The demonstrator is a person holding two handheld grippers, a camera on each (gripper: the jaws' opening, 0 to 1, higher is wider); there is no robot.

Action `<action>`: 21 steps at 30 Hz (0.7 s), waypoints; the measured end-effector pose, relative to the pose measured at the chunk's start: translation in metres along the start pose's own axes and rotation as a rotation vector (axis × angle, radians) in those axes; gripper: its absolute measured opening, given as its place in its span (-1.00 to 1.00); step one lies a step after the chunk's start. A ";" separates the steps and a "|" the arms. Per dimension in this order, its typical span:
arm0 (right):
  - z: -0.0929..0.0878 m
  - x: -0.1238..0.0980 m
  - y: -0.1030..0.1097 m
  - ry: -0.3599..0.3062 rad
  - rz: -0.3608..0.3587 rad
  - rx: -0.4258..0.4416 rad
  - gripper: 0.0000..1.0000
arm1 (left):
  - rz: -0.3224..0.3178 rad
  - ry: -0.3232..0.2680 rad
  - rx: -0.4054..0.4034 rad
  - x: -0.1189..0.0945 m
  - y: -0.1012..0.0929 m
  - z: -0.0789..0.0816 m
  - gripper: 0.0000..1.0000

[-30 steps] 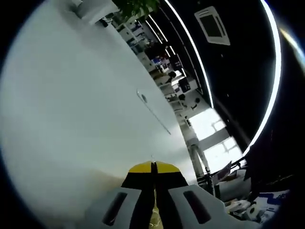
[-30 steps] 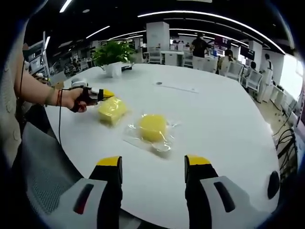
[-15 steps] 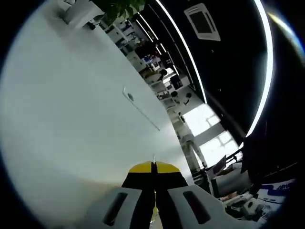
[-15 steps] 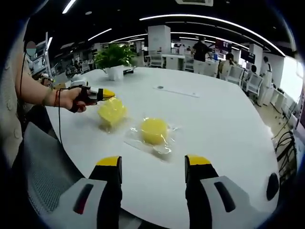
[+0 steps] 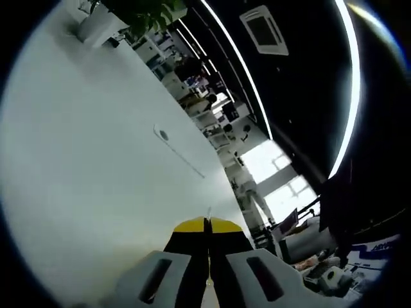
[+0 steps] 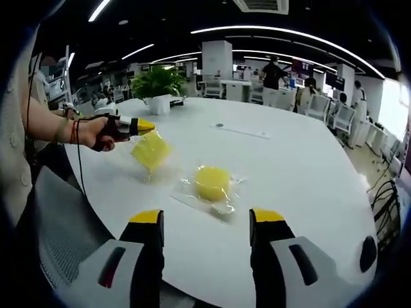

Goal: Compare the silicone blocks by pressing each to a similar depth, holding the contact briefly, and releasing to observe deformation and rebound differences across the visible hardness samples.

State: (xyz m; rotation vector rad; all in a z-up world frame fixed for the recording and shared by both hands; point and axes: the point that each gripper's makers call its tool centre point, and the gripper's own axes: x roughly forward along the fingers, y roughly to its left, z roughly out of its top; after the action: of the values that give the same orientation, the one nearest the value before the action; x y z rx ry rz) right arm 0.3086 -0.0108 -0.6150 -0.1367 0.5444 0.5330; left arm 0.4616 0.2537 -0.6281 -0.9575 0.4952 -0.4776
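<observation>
- In the right gripper view, the left gripper [image 6: 145, 126] is holding the bagged yellow block [image 6: 150, 151] by the top edge of its clear bag, with its yellow tips pinched together.
- One second ago this block was lying flat on the white counter [image 6: 302, 167]. Now it is hanging tilted from the gripper, lifted off the counter, with only a loose bit of bag reaching down toward it.
- A person's hand [image 6: 96, 133] is gripping the handle of the left gripper, just as it was before.
- The second yellow block [image 6: 212, 183] is sitting in its own clear bag on the counter, near the middle, between the hanging block and the right gripper. It is lying in much the same spot as before.
- The right gripper [image 6: 205, 221] is hovering low at the front of the counter with its two yellow tips wide apart and nothing between them. It is looking the same as one second ago.
- In the left gripper view, the left gripper [image 5: 207, 224] is showing its two tips pressed tight together, and a thin pale bit is peeking out low down between them.
- That view is now showing more of the potted plant [image 5: 138, 11] at the top than it did earlier, so the camera is tipping as the hand is rising.
- The same potted plant [image 6: 157, 86] is standing at the far side of the counter in the right gripper view.
</observation>
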 end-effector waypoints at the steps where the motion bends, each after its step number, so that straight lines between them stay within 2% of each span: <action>1: 0.001 0.000 0.001 -0.003 0.000 -0.001 -0.01 | -0.004 0.000 0.004 -0.001 -0.002 0.000 -1.00; 6: 0.007 -0.003 0.004 -0.020 0.002 -0.013 -0.02 | -0.019 -0.016 0.003 -0.008 -0.012 0.006 -1.00; 12: 0.017 -0.004 0.009 -0.052 0.011 -0.022 0.00 | -0.048 -0.017 0.044 -0.013 -0.032 0.011 -1.00; 21: 0.039 -0.004 0.015 -0.092 0.037 -0.056 0.00 | -0.091 0.012 0.198 -0.017 -0.068 0.023 -1.00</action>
State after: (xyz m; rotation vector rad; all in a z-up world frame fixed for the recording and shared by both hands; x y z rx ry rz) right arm 0.3158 0.0104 -0.5799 -0.1547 0.4437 0.5874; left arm 0.4503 0.2449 -0.5559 -0.7890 0.4076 -0.6038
